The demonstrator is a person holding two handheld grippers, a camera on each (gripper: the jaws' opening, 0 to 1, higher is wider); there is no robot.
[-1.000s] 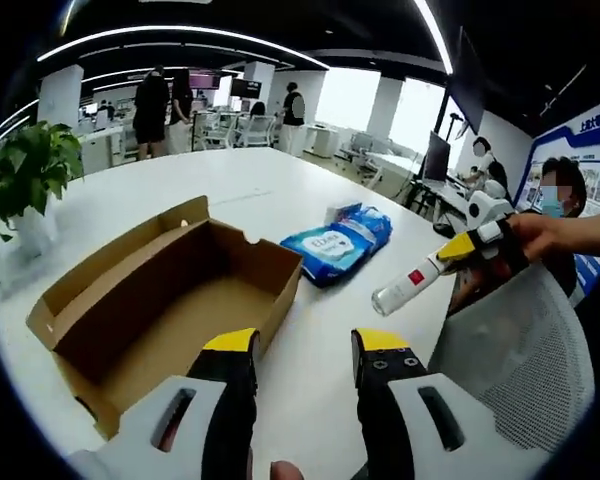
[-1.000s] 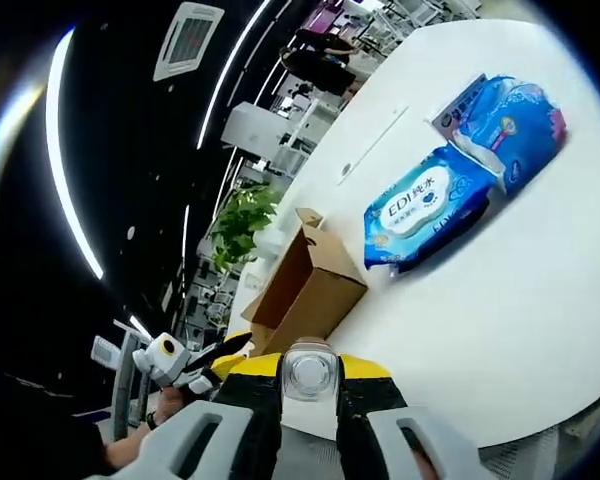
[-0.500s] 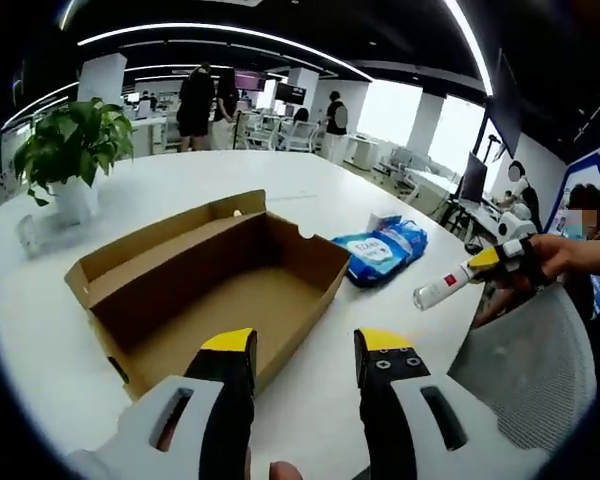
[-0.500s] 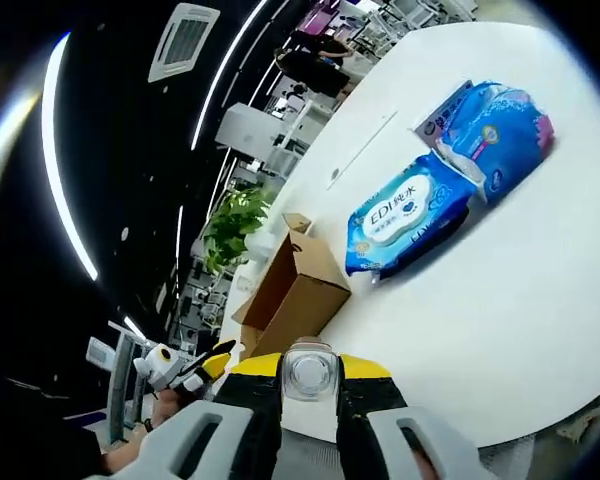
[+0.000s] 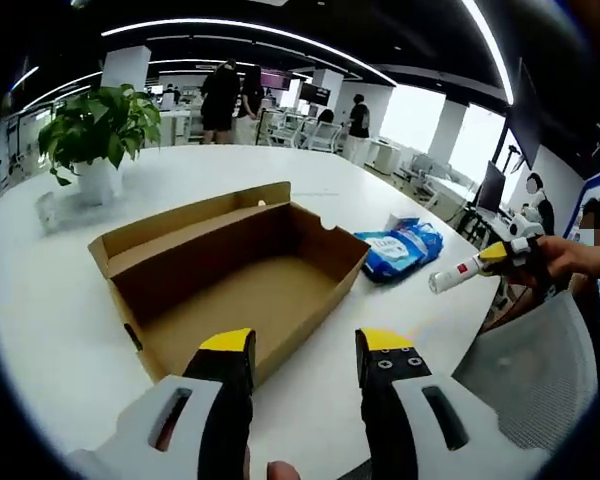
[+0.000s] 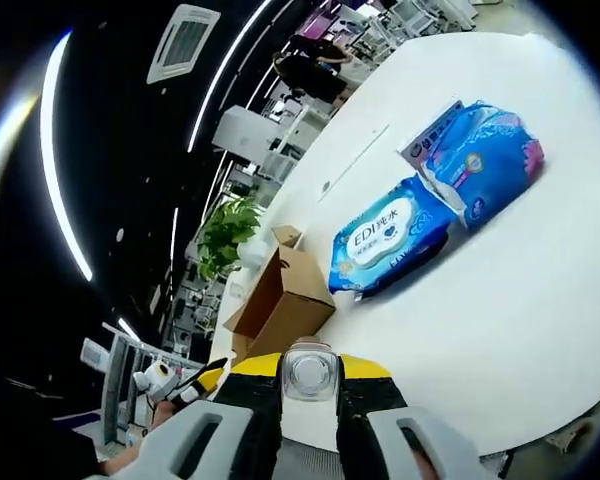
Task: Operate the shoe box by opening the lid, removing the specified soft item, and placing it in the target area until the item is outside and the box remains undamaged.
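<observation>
meanwhile, a white cylindrical bottle (image 5: pixel 462 273) is clamped in the right claw (image 5: pixel 507 256), right of the open brown cardboard shoe box (image 5: pixel 235 282); the left claw (image 5: pixel 304 350) is held released.

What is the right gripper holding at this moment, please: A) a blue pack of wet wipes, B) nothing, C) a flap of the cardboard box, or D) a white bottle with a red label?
D: in the left gripper view the right gripper is clamped on a white bottle with a red label, held above the table edge, apart from the cardboard box.

Open shoe box (image 5: pixel 242 275) offers clear access from above (bare inside); wipes packs (image 5: pixel 400 248) crowd its far side.
</observation>
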